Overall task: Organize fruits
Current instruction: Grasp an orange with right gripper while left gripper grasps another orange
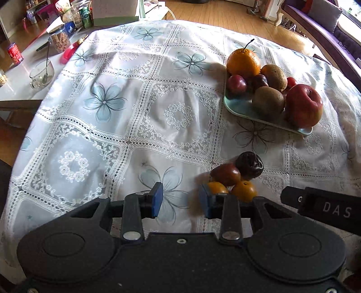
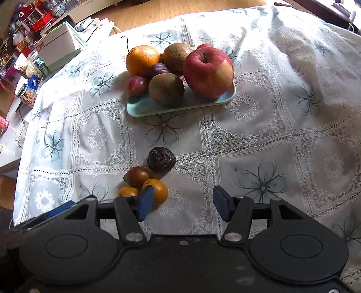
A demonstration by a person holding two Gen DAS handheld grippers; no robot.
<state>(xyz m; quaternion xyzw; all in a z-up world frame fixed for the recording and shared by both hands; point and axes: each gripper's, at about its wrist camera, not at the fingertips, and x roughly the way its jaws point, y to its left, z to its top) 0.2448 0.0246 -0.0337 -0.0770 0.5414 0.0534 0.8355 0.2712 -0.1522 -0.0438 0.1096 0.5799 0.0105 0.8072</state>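
A pale green tray point(image 1: 239, 108) point(image 2: 140, 108) on the lace tablecloth holds an orange point(image 1: 243, 61) point(image 2: 142, 59), a red apple point(image 1: 303, 105) point(image 2: 208, 72), two kiwis point(image 1: 268, 100) point(image 2: 166, 88) and plums point(image 1: 236, 83) point(image 2: 137, 85). Loose on the cloth lie a dark wrinkled fruit point(image 1: 250, 165) point(image 2: 161, 159), a reddish-brown fruit point(image 1: 225, 174) point(image 2: 138, 176) and two small oranges point(image 1: 244, 191) point(image 2: 158, 191). My left gripper point(image 1: 180, 199) is open, just left of the loose pile. My right gripper point(image 2: 183, 202) is open, just right of the pile.
A side table at the left carries a glass bowl with a spoon point(image 1: 41, 73), a red can point(image 1: 15, 54), a jar point(image 1: 59, 40) and a green can point(image 1: 86, 17). Wooden floor point(image 1: 221, 13) and a purple sofa point(image 1: 322, 22) lie beyond the table's far edge.
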